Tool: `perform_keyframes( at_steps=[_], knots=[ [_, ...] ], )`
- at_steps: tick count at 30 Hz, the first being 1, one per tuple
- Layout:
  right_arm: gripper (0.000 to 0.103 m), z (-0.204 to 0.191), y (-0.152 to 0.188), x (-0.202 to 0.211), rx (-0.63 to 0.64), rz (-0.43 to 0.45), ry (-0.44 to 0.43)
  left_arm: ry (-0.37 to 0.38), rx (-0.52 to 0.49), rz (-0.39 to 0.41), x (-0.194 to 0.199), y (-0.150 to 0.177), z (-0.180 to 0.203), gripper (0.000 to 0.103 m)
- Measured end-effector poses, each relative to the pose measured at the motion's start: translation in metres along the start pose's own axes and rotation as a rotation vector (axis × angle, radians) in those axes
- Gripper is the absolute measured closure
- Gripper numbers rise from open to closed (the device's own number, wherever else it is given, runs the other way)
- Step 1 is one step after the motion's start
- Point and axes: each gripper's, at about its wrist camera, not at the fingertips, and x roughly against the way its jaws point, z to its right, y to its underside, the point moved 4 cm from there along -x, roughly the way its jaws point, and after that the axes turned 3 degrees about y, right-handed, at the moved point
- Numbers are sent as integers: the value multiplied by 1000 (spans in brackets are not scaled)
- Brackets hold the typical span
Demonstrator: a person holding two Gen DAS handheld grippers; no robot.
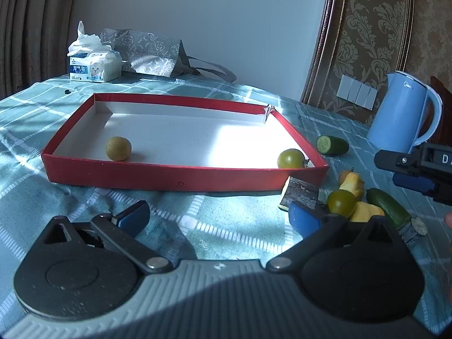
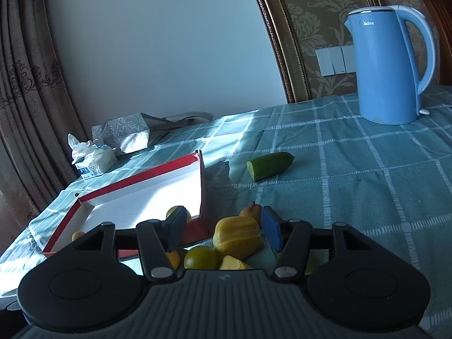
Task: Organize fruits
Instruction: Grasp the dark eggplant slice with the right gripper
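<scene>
The left tongs (image 1: 219,220) are being held wide over the tabletop (image 1: 197,220), gripping nothing. The right tongs (image 2: 223,233) are being held wide above a yellow fruit (image 2: 236,236) lying beside the red tray (image 1: 175,176), where two fruits (image 1: 118,148) are resting.

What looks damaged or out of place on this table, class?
The red tray's far right corner is split, its walls gaping apart. Two cucumbers are cut pieces, and most fruit lies outside the tray.
</scene>
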Motion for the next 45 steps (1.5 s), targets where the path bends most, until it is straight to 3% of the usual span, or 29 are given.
perform_keyframes(
  at_steps=[7, 13, 18, 24, 35, 45],
  knots=[
    [45, 44, 23, 36, -57, 56, 150, 5, -10, -13, -2, 1, 2, 0],
    [45, 67, 39, 51, -101, 55, 182, 7, -11, -21, -3, 2, 3, 0],
    [45, 64, 49, 51, -76, 19, 195, 7, -31, -35, -5, 3, 6, 0],
    [45, 50, 50, 36, 73, -33, 244, 9, -43, -35, -5, 3, 8, 0],
    [51, 50, 46, 18, 68, -75, 233, 7, -56, -45, -6, 3, 10, 0],
    [69, 46, 47, 19, 95, -74, 254, 7, -71, -52, -7, 4, 12, 0]
  ],
)
